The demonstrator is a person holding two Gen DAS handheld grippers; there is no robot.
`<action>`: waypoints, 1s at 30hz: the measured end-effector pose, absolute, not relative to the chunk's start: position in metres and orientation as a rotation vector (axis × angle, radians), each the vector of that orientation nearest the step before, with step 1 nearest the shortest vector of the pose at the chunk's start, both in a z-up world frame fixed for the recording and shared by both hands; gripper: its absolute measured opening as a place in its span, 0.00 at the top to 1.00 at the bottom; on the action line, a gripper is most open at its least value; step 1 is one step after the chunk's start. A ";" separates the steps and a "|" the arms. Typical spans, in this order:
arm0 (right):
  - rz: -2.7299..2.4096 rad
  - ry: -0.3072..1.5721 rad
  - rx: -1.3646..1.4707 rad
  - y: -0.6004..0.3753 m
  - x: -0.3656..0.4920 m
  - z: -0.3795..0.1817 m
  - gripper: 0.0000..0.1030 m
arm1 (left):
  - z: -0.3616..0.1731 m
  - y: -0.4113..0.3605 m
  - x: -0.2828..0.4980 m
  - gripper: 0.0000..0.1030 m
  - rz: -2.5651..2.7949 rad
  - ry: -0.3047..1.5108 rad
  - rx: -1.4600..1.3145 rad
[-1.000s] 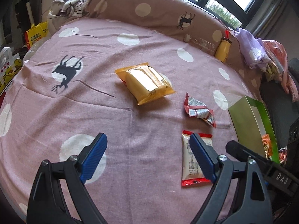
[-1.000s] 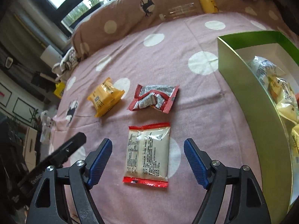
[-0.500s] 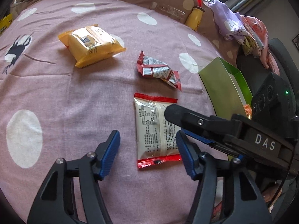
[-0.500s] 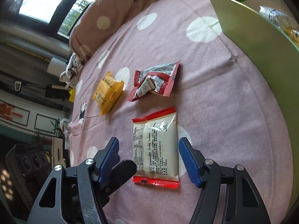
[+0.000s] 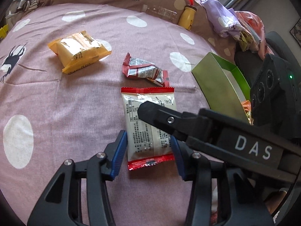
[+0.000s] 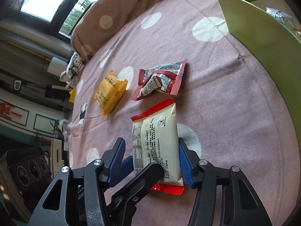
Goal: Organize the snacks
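Cream foil snack packet [image 5: 148, 126], red crimped ends, dense black print on back, lies flat on pink dotted bedspread [image 5: 56, 109]. Left wrist view: left gripper [image 5: 148, 154] spread, blue pads flanking packet's near end, contact unclear; right gripper's black finger crosses above packet. Crumpled red-silver packet [image 5: 144, 71] just beyond, yellow packet [image 5: 79, 50] far left, green box [image 5: 216, 86] right.

Right wrist view: right gripper [image 6: 150, 162] spread astride same packet [image 6: 156, 141]; right pad at its edge, left pad apart.

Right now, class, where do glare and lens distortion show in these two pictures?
Left wrist view: glare whitens the yellow packet and the white packet; the bed's edge bows. Right wrist view: the window blows out and the green box wall curves.
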State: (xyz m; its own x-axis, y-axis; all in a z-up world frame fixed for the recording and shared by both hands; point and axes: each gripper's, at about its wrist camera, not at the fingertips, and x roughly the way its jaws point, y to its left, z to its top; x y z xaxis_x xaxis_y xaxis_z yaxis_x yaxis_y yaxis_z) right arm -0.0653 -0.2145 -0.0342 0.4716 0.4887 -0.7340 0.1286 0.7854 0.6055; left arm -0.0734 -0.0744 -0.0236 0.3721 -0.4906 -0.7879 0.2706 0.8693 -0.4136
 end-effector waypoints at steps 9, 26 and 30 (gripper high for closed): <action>0.277 0.946 0.572 -0.211 -0.077 0.002 0.44 | 0.003 -0.075 -0.084 0.56 -0.500 0.986 -0.224; 0.286 0.892 0.481 -0.200 -0.084 0.021 0.44 | 0.014 -0.079 -0.089 0.62 -0.519 0.953 -0.226; 0.205 0.911 0.491 -0.215 -0.079 0.014 0.44 | 0.006 -0.072 -0.080 0.57 -0.493 0.978 -0.254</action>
